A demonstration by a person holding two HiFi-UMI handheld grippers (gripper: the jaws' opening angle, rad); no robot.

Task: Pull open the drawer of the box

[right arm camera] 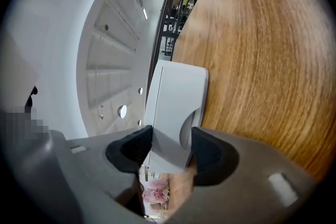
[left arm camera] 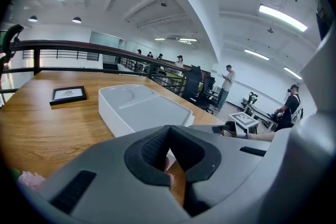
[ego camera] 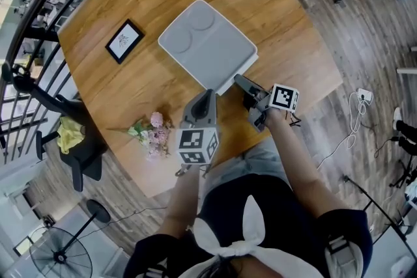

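The right tongs [right arm camera: 169, 150] grasp the drawer [right arm camera: 164, 139] by its front panel. The thin white slab fills the gap between the pads, beside a half-round notch [right arm camera: 186, 128] cut in that front. The left tongs [ego camera: 206, 96] are clenched on nothing, pads together. Their tips stand at the near corner of the box [ego camera: 207, 42], and we cannot tell whether they touch it.

**Location.** The box lies flat near the middle of the round tabletop [ego camera: 280, 16]. Its drawer is in the side that faces the right tongs. The drawer looks barely out, if at all.

**Handling (our judgement).**
- The box appears to be moulded plastic, which would make it stiff, smooth and probably light.
- On smooth wood we expect the whole box to slide with the pull unless it is braced. The left tongs stand where they could press on the corner and hold it.
- The front panel at the notch is the place to take hold, because the lip there is thin enough to pinch.
- Smooth plastic may slip from the pads, so we advise a firm grip.
- We advise pulling level and straight along the drawer's travel, since a skewed pull may bind it in its guides.
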